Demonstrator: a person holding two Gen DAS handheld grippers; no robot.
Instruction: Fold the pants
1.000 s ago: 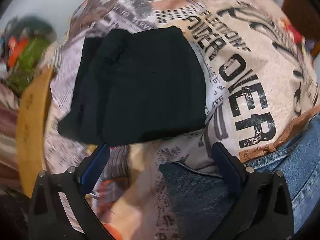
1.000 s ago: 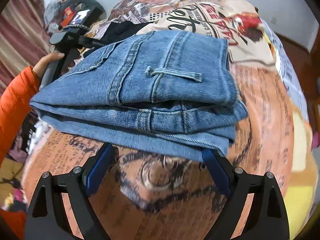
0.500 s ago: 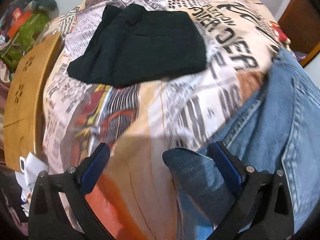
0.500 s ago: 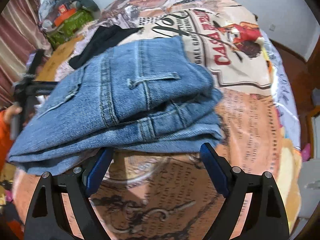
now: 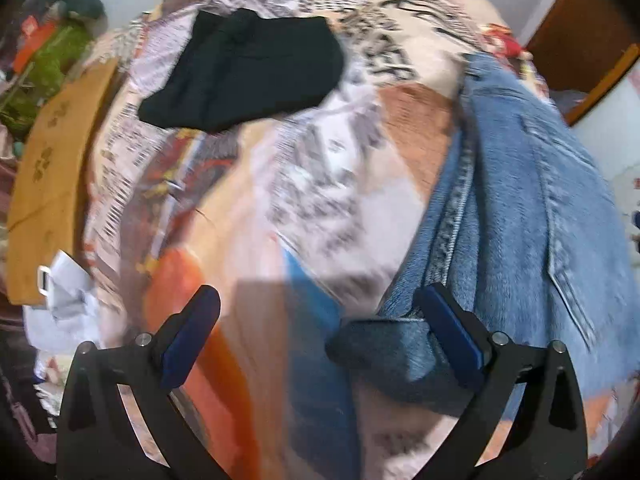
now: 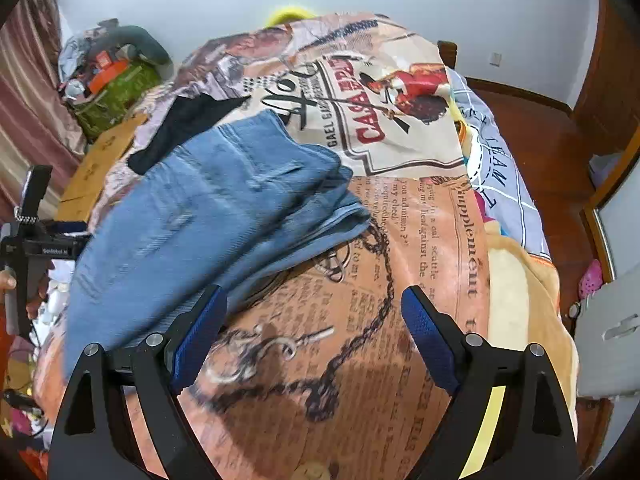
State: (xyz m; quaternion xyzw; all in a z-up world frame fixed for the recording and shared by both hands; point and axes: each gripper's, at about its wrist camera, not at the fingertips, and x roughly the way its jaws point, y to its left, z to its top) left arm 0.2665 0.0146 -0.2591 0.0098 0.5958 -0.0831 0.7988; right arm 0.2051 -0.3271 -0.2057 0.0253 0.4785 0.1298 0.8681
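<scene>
Folded blue jeans (image 6: 220, 208) lie on the printed bedspread (image 6: 400, 240); in the left wrist view the jeans (image 5: 520, 220) fill the right side. A folded black pair of pants (image 5: 244, 72) lies farther up the bed, and part of the black pants (image 6: 188, 128) shows behind the jeans. My left gripper (image 5: 320, 332) is open over the bedspread, with a dark jeans corner lying loose by its right finger. My right gripper (image 6: 314, 332) is open above bare bedspread, the jeans' edge beside its left finger. A hand holds the left gripper (image 6: 32, 240) at the left edge.
A wooden board (image 5: 44, 184) runs along the bed's left side, with white paper (image 5: 68, 292) below it. A cluttered pile with a green bag (image 6: 116, 92) stands at the far left corner. A yellow blanket (image 6: 520, 292) and wooden floor (image 6: 560, 152) lie to the right.
My left gripper drew back from the black pants, which now sit farther off, with more of the jeans showing at right. My right gripper rose and backed off; the jeans slid left in its view.
</scene>
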